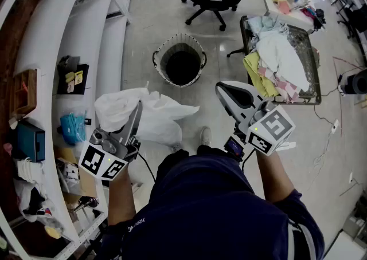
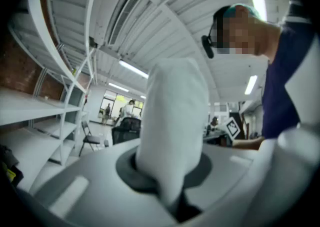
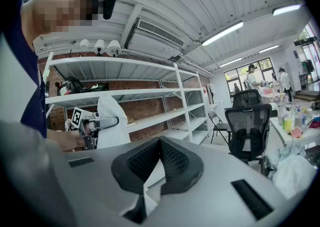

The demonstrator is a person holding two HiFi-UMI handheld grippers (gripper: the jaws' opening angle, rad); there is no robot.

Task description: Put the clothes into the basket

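L gripper [image 1: 136, 110] is clamped on the white garment [image 1: 152, 117], which hangs short of the basket [image 1: 180, 61], on its near side & a bit left. R gripper [image 1: 228, 90] sits near-right of the basket w/ tips together, nothing between them. Step in hand, as I read it: carry & drop. To do it well, hold the pinch firm, lift so the loose cloth clears the basket rim, and get the bunch right over the opening before letting go, else a fold prob. drapes outside. R gripper could tuck strays in. More clothes [image 1: 275, 58] lie on the table [image 1: 312, 102] right of the basket. Hard to tell: basket's inside is dark, contents unknown. Garment's lower edge is partly hidden by the person's torso. L gripper view is mostly cloth, no basket visible there.
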